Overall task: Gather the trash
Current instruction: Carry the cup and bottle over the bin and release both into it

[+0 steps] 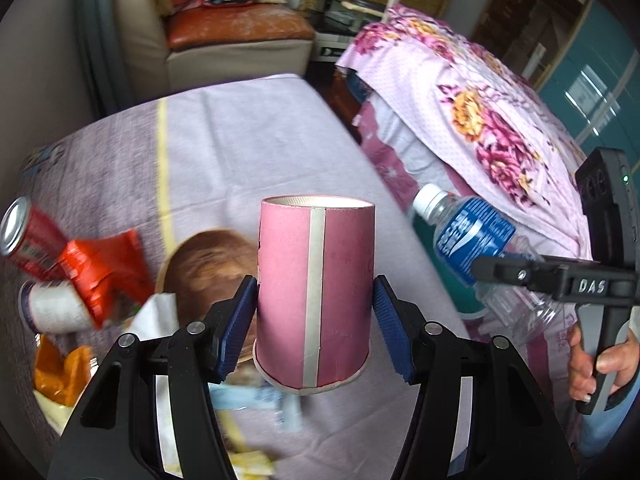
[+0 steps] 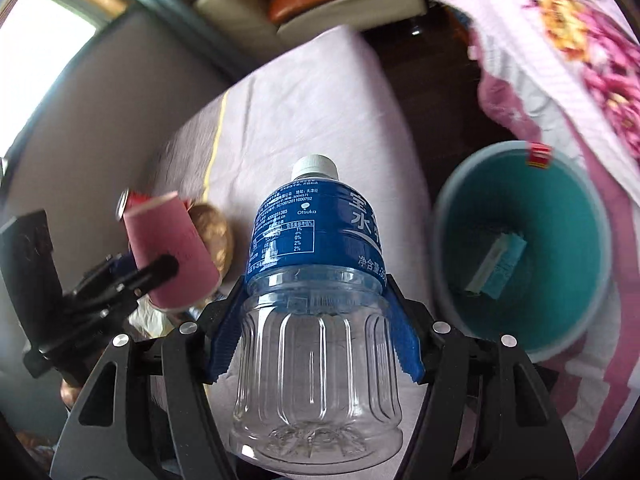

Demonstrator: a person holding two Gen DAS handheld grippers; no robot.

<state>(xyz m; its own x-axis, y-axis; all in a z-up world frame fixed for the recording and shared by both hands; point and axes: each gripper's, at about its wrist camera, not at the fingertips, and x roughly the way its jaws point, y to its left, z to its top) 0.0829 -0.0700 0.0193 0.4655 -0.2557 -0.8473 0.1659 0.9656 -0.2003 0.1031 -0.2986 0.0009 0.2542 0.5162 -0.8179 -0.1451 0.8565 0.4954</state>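
A pink paper cup point(image 1: 314, 296) stands upright between the blue pads of my left gripper point(image 1: 315, 284), which is shut on it above the table; the same cup point(image 2: 168, 248) shows tilted in the right wrist view. My right gripper point(image 2: 316, 292) is shut on a clear plastic bottle point(image 2: 316, 280) with a blue label and white cap. In the left wrist view that bottle point(image 1: 472, 236) hangs to the right of the cup. A teal bin point(image 2: 560, 220) stands open to the right of the bottle, with a folded packet lying inside.
Left on the lilac tablecloth point(image 1: 240, 140) lie a red can point(image 1: 24, 236), a red wrapper point(image 1: 104, 272), a small white bottle point(image 1: 52, 308), an orange wrapper point(image 1: 60, 368) and a brown round thing point(image 1: 208, 264). A floral-sheeted bed point(image 1: 480, 120) lies right; an armchair point(image 1: 224, 40) is behind.
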